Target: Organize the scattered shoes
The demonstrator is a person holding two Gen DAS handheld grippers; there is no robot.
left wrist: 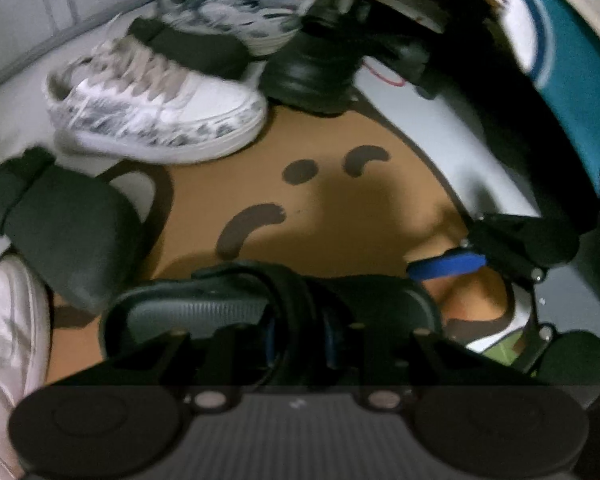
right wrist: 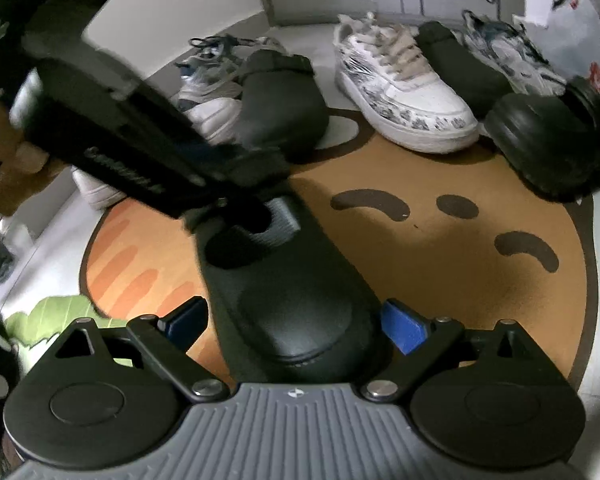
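Left claw (left wrist: 300, 344) was pinched on my black slipper's (right wrist: 300, 312) strap; right claw (right wrist: 296, 320) stood wide, astride its toe on the rug (right wrist: 460, 300).

Black matt rubbery slipper (right wrist: 300, 320): smooth toe, finely ribbed grey insole. Second black matt slipper (right wrist: 284, 116), same smooth dull finish. White lace-up sneaker with grey printed side panels (right wrist: 404, 96): smooth, slightly shiny leather-like upper, flat woven cloth laces, matt rubber sole. Chunky glossy black shoe (left wrist: 312, 76), thick ridged sole, probably patent or polished leather; blurred. Round brown cartoon-face floor mat (right wrist: 440, 280): short-pile cloth, matt, faintly fuzzy. Right gripper (right wrist: 296, 326): matt black plastic arms, bright metal screws, blue pads (right wrist: 404, 328) that look rubbery, ribbed grey plastic body. Left gripper (left wrist: 300, 342), same matt black plastic, metal screws.
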